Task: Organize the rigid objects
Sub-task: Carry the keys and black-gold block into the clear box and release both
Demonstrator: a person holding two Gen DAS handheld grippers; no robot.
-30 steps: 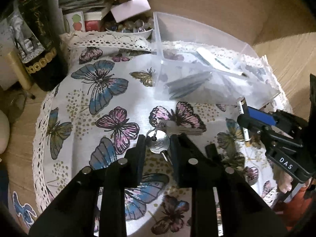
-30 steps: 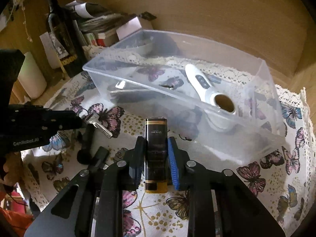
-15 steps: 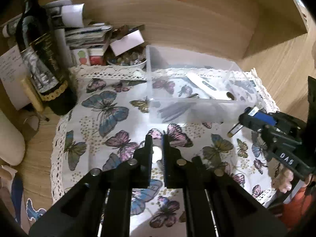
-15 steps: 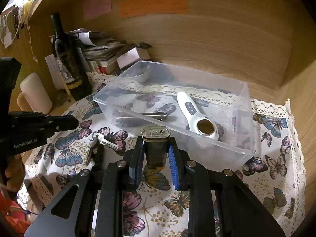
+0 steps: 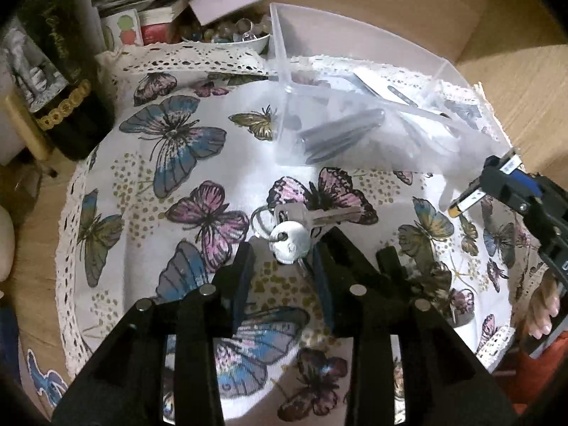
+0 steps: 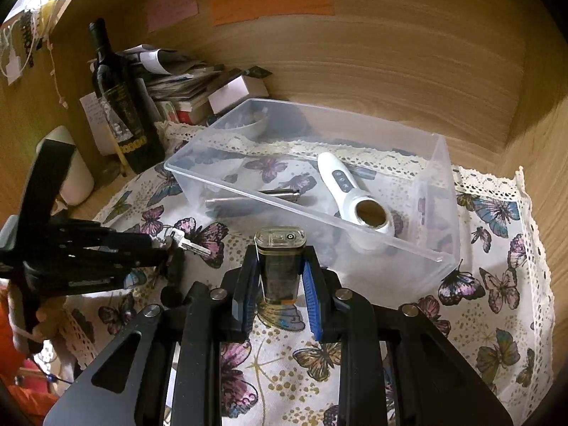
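Observation:
A silver key bunch (image 5: 289, 236) with a ring lies on the butterfly cloth (image 5: 170, 184), just ahead of my left gripper (image 5: 282, 254), which is open with its fingers either side of the round key head. The keys also show in the right wrist view (image 6: 186, 243). My right gripper (image 6: 278, 273) is shut on a small dark lighter (image 6: 278, 262) and holds it upright in front of the clear plastic box (image 6: 440, 248). The box holds a white handheld device (image 6: 349, 191) and metal rods (image 6: 280, 193).
A dark wine bottle (image 6: 122, 106) stands at the back left beside stacked papers and boxes (image 6: 184, 78). A bowl of small stones (image 5: 227, 33) sits behind the cloth. A white cup (image 6: 72, 168) is at the left. Wooden walls close the back and right.
My left gripper has opened and come down low over the keys, after being shut and higher half a second ago. My right gripper lifted the lighter, then stayed in front of the box.

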